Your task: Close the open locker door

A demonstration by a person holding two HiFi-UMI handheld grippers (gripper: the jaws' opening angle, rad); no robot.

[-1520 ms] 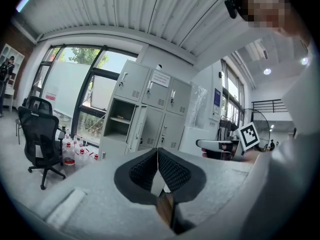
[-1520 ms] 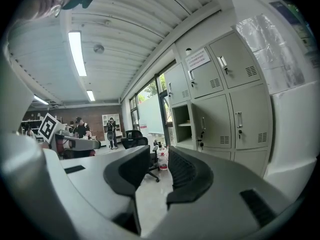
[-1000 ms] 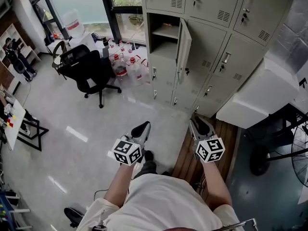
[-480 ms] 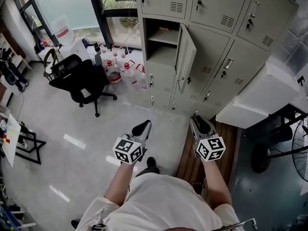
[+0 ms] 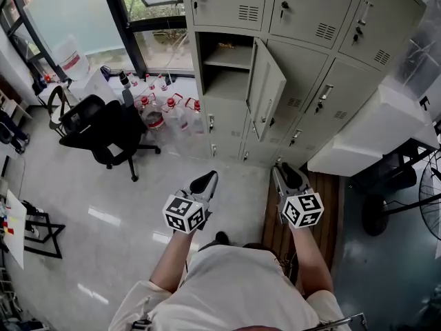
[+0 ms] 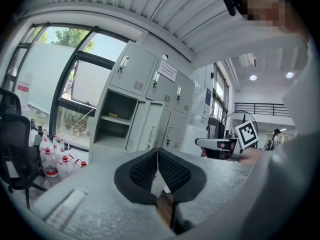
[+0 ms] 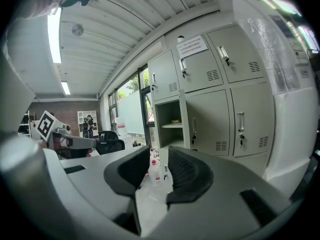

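Observation:
The grey lockers (image 5: pixel 303 67) stand ahead. One middle compartment (image 5: pixel 222 64) is open, and its door (image 5: pixel 265 88) swings out towards me. Both grippers are held out in front of me, well short of the lockers and touching nothing. My left gripper (image 5: pixel 207 179) is shut, its pads together and nothing between them (image 6: pixel 157 151); past it lie the open compartment (image 6: pixel 114 123) and the door (image 6: pixel 148 129). My right gripper (image 5: pixel 284 173) is open, with a clear gap between its pads (image 7: pixel 159 156), and looks towards the open compartment (image 7: pixel 171 119).
A black office chair (image 5: pixel 103 126) stands at the left, with several water bottles (image 5: pixel 165 109) by the window. A large white box (image 5: pixel 372 136) sits right of the lockers, a fan (image 5: pixel 431 212) beyond it. A wooden board (image 5: pixel 275 219) lies under my right gripper.
The lockers and the open door have come nearer and shifted left in the head view. Both grippers were carried forward in the same pose, jaws unchanged.

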